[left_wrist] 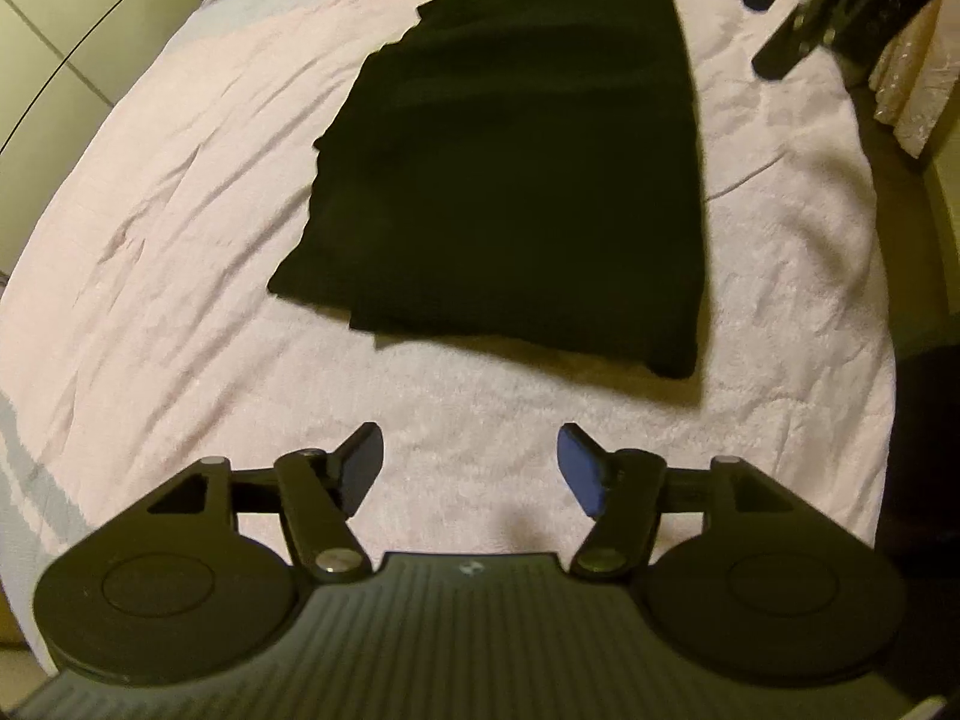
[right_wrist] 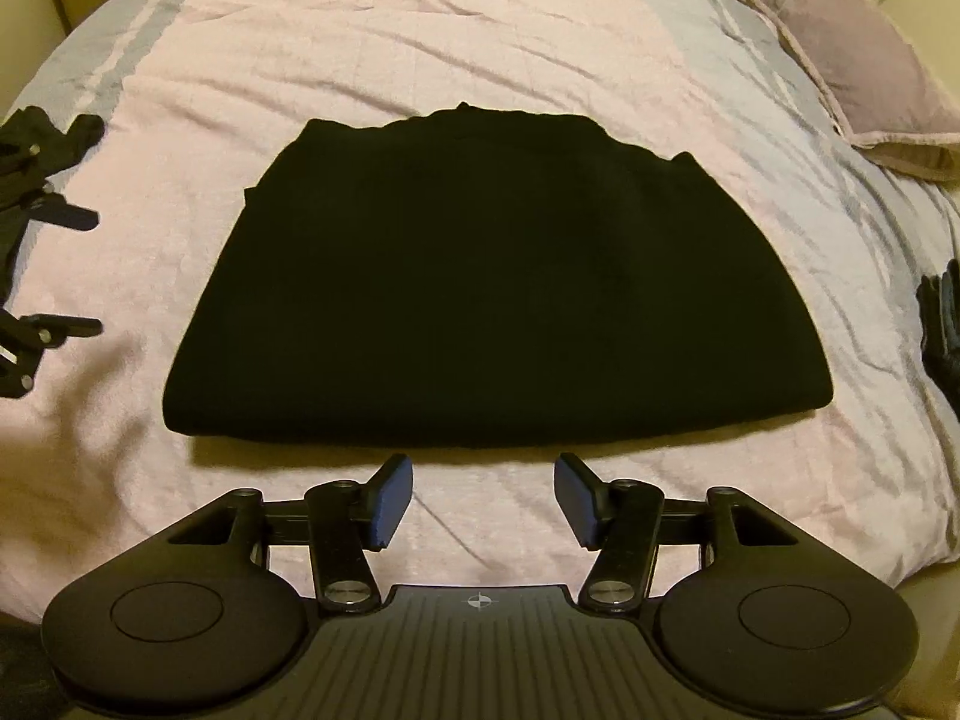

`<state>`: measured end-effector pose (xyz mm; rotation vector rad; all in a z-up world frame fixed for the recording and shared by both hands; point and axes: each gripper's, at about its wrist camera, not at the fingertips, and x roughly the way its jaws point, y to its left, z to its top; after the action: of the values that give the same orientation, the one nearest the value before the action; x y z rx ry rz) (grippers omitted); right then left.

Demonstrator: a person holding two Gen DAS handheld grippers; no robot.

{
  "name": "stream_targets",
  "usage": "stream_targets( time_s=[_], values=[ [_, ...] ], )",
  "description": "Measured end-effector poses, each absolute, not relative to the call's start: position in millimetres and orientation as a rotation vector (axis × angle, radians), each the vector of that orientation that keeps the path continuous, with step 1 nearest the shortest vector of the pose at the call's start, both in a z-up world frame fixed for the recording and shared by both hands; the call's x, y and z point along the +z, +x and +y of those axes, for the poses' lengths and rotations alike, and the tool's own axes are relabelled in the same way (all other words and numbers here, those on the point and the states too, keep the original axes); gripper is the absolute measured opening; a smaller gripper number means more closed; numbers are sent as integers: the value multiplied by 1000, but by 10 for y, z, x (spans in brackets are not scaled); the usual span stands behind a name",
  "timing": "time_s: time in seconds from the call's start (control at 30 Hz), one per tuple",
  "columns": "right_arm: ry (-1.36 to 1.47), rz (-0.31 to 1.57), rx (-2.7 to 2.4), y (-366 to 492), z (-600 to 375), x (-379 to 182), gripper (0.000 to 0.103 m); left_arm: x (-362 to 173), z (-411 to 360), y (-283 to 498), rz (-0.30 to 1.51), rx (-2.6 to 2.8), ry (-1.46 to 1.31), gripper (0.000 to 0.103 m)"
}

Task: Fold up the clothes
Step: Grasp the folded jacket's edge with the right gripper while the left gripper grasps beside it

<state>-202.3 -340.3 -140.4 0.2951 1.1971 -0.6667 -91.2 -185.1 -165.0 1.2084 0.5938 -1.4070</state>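
Note:
A black garment [left_wrist: 516, 180] lies folded flat on the pink bedspread [left_wrist: 180, 210]. In the right wrist view the same black garment [right_wrist: 480, 294] fills the middle, its folded edge nearest me. My left gripper [left_wrist: 471, 468] hovers open over bare bedspread just short of the garment's near edge, nothing between its blue pads. My right gripper [right_wrist: 483, 498] is open too, close to the garment's folded edge without touching it. The right gripper [left_wrist: 798, 6] also shows at the top right of the left wrist view. The left gripper [right_wrist: 54, 264] appears at the left edge of the right wrist view.
A mauve pillow [right_wrist: 858, 72] lies at the bed's far right corner. Grey stripes run across the bedspread [right_wrist: 690, 30]. A dark glove-like object [right_wrist: 942, 324] sits at the right edge. Wardrobe doors [left_wrist: 54, 30] stand beyond the bed on the left.

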Motion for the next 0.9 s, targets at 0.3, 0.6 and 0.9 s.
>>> stream_targets(
  time_s=[0.3,0.6,0.9],
  values=[
    [134,1164,-580,-1822,-2993,-1556,65,-1864,-1934,-804,320,-1549,1337,71],
    [-371,1232,-328,-1421,-2216,-2394,72,-2540,-1988,-620,23,-1658,1524,76],
    [-468,1200,-366,-1401,-2451,-2753,48,-2977,-2205,-457,-390,-1744,1462,94]
  ],
)
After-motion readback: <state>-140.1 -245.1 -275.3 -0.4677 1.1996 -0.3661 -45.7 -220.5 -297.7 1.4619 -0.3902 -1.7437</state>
